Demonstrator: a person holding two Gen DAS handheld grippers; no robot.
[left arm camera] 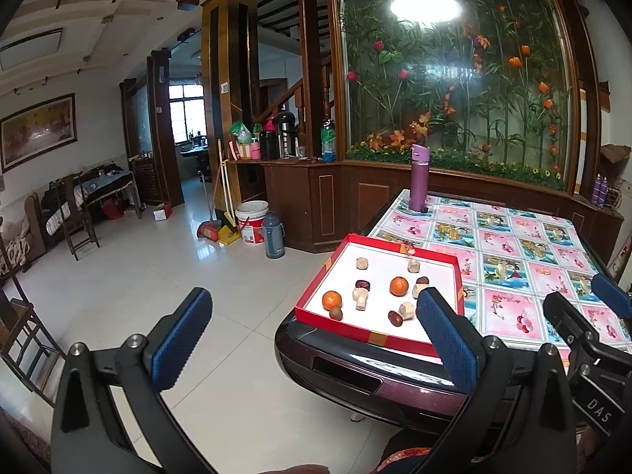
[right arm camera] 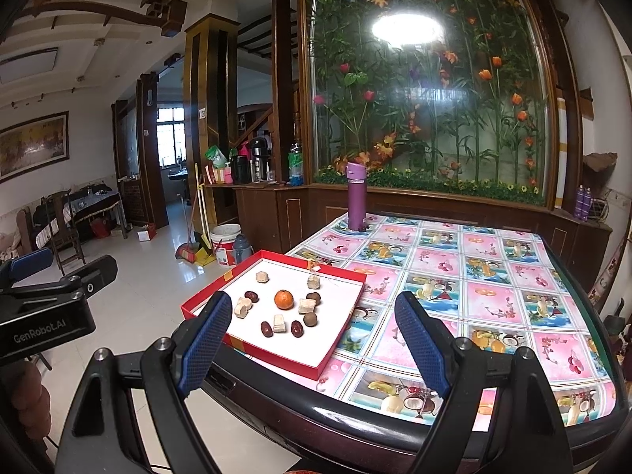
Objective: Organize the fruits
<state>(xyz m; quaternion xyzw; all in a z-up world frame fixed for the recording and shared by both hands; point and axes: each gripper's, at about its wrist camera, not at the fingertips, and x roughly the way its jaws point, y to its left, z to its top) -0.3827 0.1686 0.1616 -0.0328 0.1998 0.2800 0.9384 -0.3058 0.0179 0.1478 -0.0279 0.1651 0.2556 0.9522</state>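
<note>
Both tools, left tool (left arm camera: 312, 331) and right tool (right arm camera: 314, 339), gape empty short of the red tray (right arm camera: 339, 349); its centre tangerine (right arm camera: 284, 299) looks light, soft-skinned, best pinched gently across its middle.

Bottle: a purple flask (right arm camera: 356, 197) stands upright at the table's far edge, well ahead of the jaws.
Tablecloth: a fruit-print cover (right arm camera: 489, 288) spreads ahead and right of the jaws.
Backdrop: a glass panel of artificial flowers (right arm camera: 430, 91) rises beyond them.
Floor: a white bucket (left arm camera: 251, 221), grey thermos jug (left arm camera: 274, 236) and broom (left arm camera: 211, 213) cluster far off, left of the jaws.
</note>
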